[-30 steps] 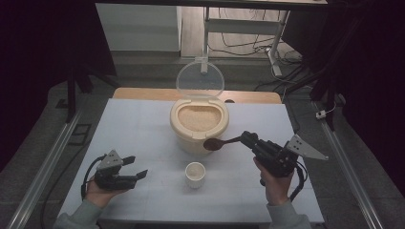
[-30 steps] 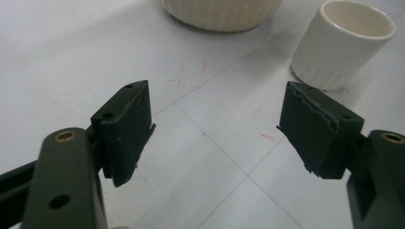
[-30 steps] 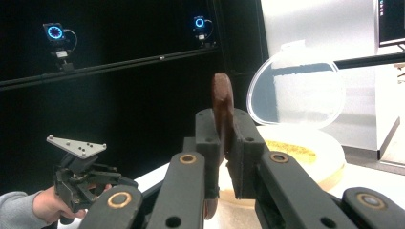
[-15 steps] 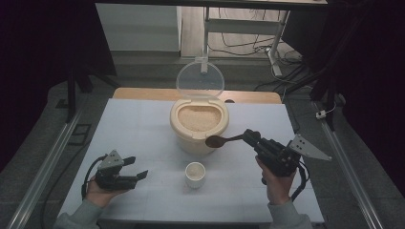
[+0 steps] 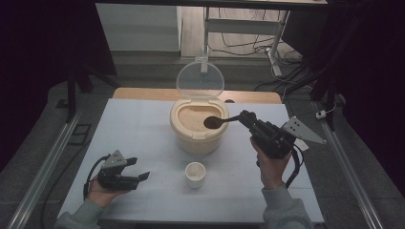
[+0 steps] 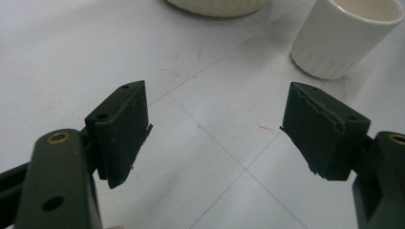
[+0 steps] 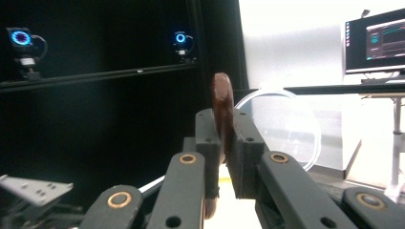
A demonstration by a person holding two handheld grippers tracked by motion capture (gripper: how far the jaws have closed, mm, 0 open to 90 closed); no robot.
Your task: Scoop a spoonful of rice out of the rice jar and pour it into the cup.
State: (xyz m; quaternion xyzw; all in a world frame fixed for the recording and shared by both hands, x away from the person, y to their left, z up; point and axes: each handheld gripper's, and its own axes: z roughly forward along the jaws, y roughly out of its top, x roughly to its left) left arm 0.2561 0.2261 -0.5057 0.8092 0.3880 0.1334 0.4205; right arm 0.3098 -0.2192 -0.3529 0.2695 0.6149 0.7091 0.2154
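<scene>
- Cream rice container (image 5: 197, 130) at the middle of the white table (image 5: 138, 129) in the high view, clear lid (image 5: 200, 80) standing upright behind it, grain inside.
- Dark wooden spoon (image 5: 216, 122) clamped by its handle in the right gripper (image 5: 248, 119), bowl over the grain at the container's right part.
- Small white cup (image 5: 195, 174) just in front of the container, between the two hands.
- Left gripper (image 5: 138, 177) low at the table's left front, jaws apart, having just widened a little, holding nothing.
- Left gripper view: left gripper (image 6: 215, 129) jaws wide apart over bare table, cup (image 6: 346, 36) at upper right, container base (image 6: 215, 7) at the top edge.
- Right gripper view: right gripper (image 7: 224, 138) jaws pressed tight on the spoon (image 7: 222, 114), seen edge-on and rising between them, lid (image 7: 282, 129) just behind.
</scene>
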